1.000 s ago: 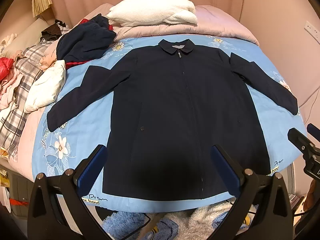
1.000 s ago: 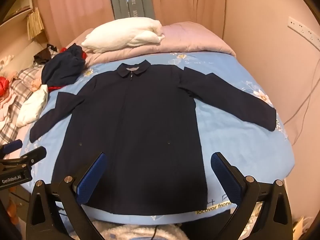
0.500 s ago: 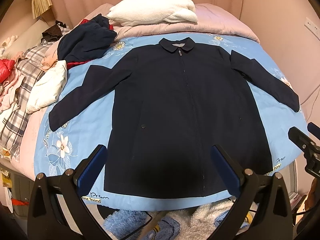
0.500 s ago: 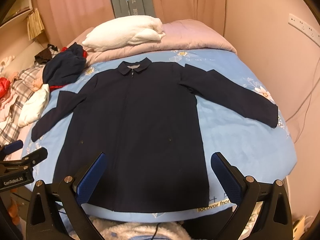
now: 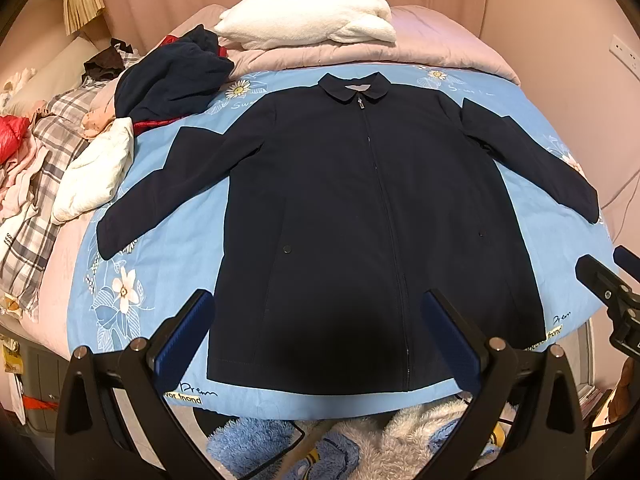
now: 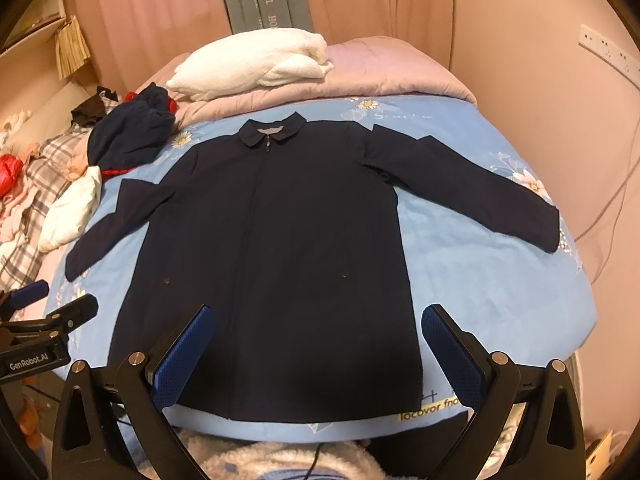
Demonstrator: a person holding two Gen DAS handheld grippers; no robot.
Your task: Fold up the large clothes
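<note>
A dark navy zip jacket (image 5: 372, 216) lies flat, front up, on the light blue floral sheet (image 5: 120, 280) of a bed, collar at the far end, both sleeves spread outward. It also shows in the right wrist view (image 6: 272, 248). My left gripper (image 5: 316, 340) is open and empty, hovering above the jacket's hem near the bed's foot. My right gripper (image 6: 316, 344) is open and empty, over the hem's right part. The right gripper's tip shows at the left wrist view's right edge (image 5: 608, 280); the left gripper's tip shows at the right wrist view's left edge (image 6: 44, 312).
A white pillow (image 5: 308, 20) lies on a pink quilt (image 5: 440, 44) at the head. A crumpled navy garment (image 5: 168, 76), a white garment (image 5: 96, 172) and plaid clothes (image 5: 36, 184) pile at the left. A pink wall (image 6: 560, 80) is on the right. Fluffy slippers (image 5: 360, 440) lie below the bed's foot.
Both grippers have drifted slightly, so the jacket sits a little lower in both views. The jacket itself has not moved, and both grippers stay open.
</note>
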